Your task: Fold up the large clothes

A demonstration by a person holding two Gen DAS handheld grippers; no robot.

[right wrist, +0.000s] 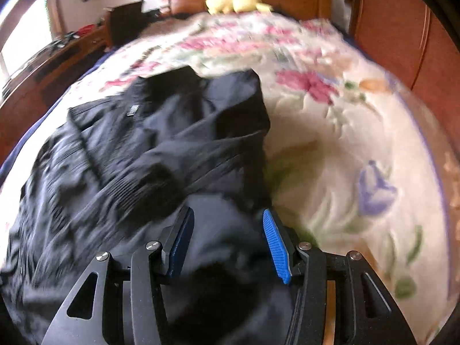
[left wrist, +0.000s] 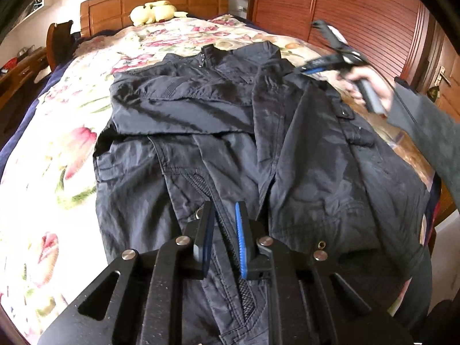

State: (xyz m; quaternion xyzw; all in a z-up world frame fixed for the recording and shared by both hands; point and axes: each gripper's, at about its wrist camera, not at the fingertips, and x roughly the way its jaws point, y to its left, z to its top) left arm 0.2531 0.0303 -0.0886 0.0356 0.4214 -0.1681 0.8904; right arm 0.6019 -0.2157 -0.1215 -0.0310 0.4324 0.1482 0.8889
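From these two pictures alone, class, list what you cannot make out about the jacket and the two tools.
- Jacket hem: left wrist view, hidden behind the left tool and cut off by the bottom edge.
- Jacket's seams and creases: right wrist view, smeared by motion blur.
- Right tool: left wrist view, blurred, so its opening is unreadable there.
- Whether the right tool's blue pads touch the cloth: right wrist view, blurred.

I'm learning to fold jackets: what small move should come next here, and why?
Probably bring the right gripper down onto the right sleeve and fold it inward. The jacket already has one sleeve folded across its chest, while the right side lies spread out.
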